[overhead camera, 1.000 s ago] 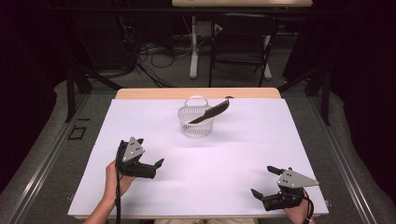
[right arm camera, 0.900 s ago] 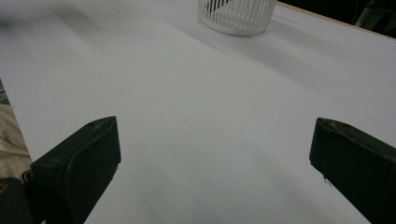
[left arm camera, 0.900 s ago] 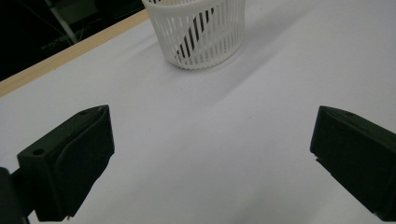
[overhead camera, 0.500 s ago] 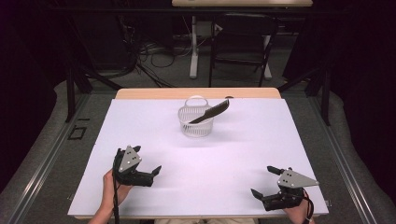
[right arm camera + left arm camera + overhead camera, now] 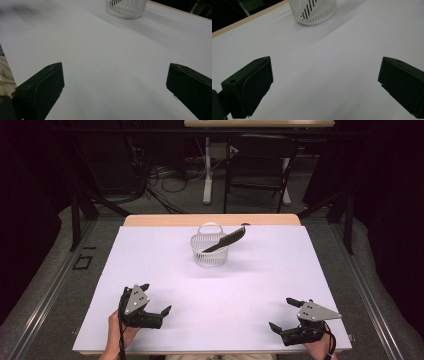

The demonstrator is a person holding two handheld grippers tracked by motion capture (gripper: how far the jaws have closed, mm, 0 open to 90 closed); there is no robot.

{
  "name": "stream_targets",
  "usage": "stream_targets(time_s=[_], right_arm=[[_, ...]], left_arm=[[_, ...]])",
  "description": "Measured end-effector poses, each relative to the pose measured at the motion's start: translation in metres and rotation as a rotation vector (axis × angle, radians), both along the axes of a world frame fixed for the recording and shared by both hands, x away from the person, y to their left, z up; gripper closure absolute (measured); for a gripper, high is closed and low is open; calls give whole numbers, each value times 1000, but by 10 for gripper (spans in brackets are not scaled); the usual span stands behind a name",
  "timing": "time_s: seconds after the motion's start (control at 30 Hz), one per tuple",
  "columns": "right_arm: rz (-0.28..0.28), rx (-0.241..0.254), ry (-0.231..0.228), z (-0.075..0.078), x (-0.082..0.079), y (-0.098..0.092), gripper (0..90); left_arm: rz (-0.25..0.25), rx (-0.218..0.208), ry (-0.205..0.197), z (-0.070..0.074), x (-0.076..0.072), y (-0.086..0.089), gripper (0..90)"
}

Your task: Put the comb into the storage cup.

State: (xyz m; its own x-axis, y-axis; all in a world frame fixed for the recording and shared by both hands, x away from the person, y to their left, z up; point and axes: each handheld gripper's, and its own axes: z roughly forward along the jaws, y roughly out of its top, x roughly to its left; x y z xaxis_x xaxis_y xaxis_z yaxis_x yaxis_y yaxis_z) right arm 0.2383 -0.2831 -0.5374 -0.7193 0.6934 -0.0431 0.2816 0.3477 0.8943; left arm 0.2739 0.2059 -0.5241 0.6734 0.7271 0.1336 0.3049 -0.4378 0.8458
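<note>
My left claw (image 5: 156, 298) and right claw (image 5: 283, 314) — both agape, empty — rest low on the bench (image 5: 260, 285), well apart from the white basket (image 5: 209, 251) holding a black comb (image 5: 225, 239).

Ahead of our left gripper (image 5: 156, 298) and right gripper (image 5: 283, 313), both spread wide, stands the basket (image 5: 209, 251) holding a comb (image 5: 224, 239).

White slotted basket (image 5: 209, 251) upright at far centre of worktop (image 5: 250, 285), near back edge. Black comb (image 5: 225, 240) inside it, tilted, one end down in basket, other end over right rim.
</note>
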Motion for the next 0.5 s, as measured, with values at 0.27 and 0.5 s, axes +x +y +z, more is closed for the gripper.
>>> stream_targets(time_s=[0.27, 0.5], right_arm=[[2, 0, 0, 0, 0, 0, 12], [0, -1, -2, 1, -1, -1, 12]], left_arm=[[4, 0, 21, -3, -10, 7, 0], [6, -4, 38, -7, -19, 11, 0]])
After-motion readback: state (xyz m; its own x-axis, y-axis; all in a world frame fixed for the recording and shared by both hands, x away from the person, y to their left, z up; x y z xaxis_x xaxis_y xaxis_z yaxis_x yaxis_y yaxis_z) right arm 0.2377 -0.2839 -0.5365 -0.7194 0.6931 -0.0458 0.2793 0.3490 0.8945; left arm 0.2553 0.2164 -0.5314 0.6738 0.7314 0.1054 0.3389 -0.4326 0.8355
